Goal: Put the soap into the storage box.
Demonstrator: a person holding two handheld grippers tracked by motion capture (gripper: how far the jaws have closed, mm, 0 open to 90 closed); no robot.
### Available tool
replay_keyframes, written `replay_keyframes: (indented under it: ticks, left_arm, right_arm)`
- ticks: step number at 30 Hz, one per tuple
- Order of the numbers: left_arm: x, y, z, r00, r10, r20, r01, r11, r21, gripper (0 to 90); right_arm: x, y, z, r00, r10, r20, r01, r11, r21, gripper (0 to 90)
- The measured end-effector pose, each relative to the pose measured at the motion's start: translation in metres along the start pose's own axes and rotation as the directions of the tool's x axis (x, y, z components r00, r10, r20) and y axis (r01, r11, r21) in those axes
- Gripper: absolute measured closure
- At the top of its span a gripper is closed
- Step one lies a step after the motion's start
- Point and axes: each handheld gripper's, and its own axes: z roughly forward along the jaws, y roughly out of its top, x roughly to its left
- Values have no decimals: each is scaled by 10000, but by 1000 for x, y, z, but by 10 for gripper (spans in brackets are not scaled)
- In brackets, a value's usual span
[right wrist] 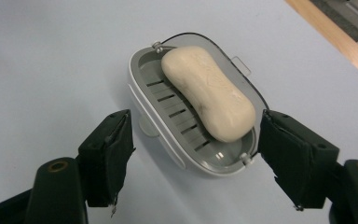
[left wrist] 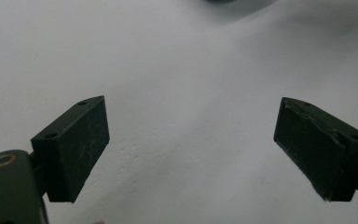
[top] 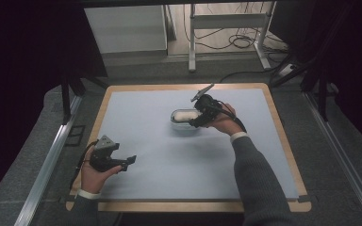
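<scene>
A grey soap dish [top: 185, 126] with its clear lid swung open rests near the middle of the light blue mat [top: 169, 165]. A cream bar of soap [right wrist: 209, 93] lies in the dish's slotted tray [right wrist: 168, 95]. My right gripper [right wrist: 193, 140] hovers just to the right of the dish [top: 196, 123], open, its jaws spread wider than the dish's near end and pressing on nothing. At the mat's front left, my left gripper [top: 129, 161] is held low and open. Between its jaws [left wrist: 191, 144] I see bare mat.
The mat covers a wooden tabletop [top: 179, 205] whose edge shows on all sides. Metal rails [top: 47, 165] run along the left and right. Behind the table are desk legs [top: 192, 42] and floor cables [top: 240, 42].
</scene>
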Motion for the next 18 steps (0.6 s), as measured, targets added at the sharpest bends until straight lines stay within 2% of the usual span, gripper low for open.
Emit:
replay_keyframes:
  ticks: [7, 10, 15, 18]
  left_arm:
    - [1, -3, -2, 10000, -94, 33, 94, 9999, -48, 108]
    - [1, -4, -4, 10000, -98, 16, 98, 9999, -87, 108]
    - [0, -6, -7, 9999, -136, -54, 136, 9999, -60, 108]
    - [0, -6, -8, 9999, -144, -80, 144, 9999, -66, 108]
  right_arm:
    - [5, -31, -21, 9970, 635, 450, -608, 9964, -585, 235]
    - [11, -51, -33, 9932, 925, 703, -872, 9934, -749, 233]
    - [22, -87, -53, 9877, 1388, 719, -1287, 9831, -1301, 233]
    - [26, -108, -60, 9824, 1688, 802, -1564, 9775, -1419, 229]
